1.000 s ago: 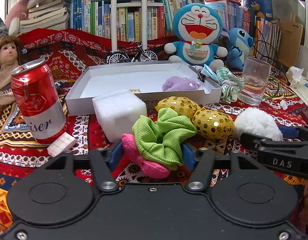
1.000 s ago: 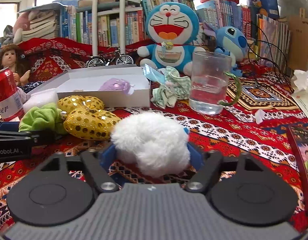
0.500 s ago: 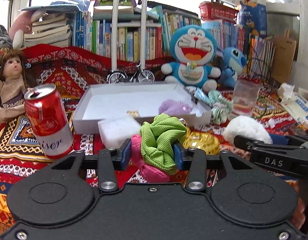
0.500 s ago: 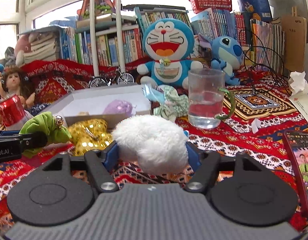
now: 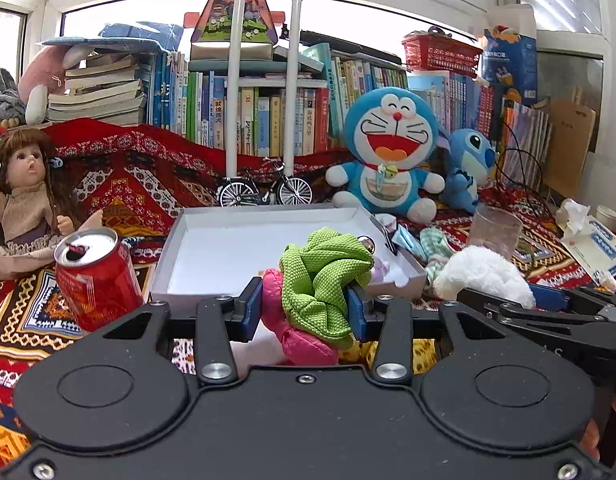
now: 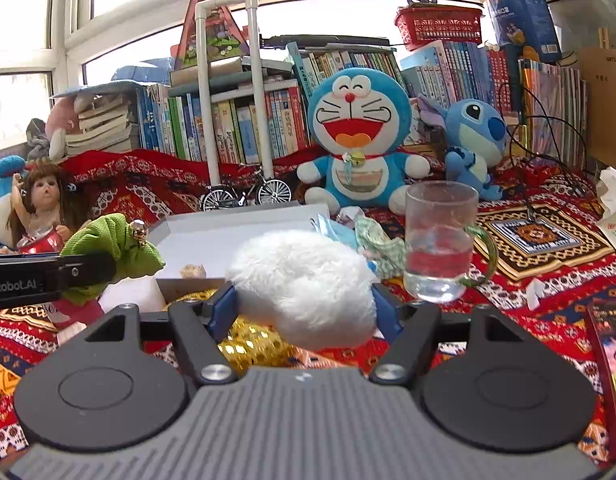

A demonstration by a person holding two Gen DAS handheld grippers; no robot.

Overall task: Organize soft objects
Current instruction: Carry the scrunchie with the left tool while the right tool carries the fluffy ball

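left gripper (image 5: 304,312), seen from its own wrist camera: the jaws are narrowed onto a bundle of two scrunchies, the green scrunchie (image 5: 323,276) in front and the pink scrunchie (image 5: 296,332) beneath it, both pinched between the blue pads and held clear of the patterned cloth (image 5: 120,184). right gripper (image 6: 304,312), seen from its wrist camera: the jaws stand fairly wide, closed on the white fluffy ball (image 6: 308,284), which bulges past the pads on both sides and is likewise held off the cloth. the white tray (image 5: 212,216) lies just beyond both loads and serves, by inference, as the collecting place. its floor is mostly bare; one pale purple soft item (image 5: 381,268) is partly visible in its near right corner, largely hidden behind the green scrunchie.

progress, as judged: early to middle. one soft item is in the tray and three are in hand but not yet placed. still on the cloth are the gold sequinned scrunchies (image 6: 248,344) under the right gripper and a checked green scrunchie (image 6: 377,248) beside the glass mug (image 6: 439,240). the red can (image 5: 96,276) and the mug stand close to the tray and are not soft objects; a carry to the tray must pass between them.
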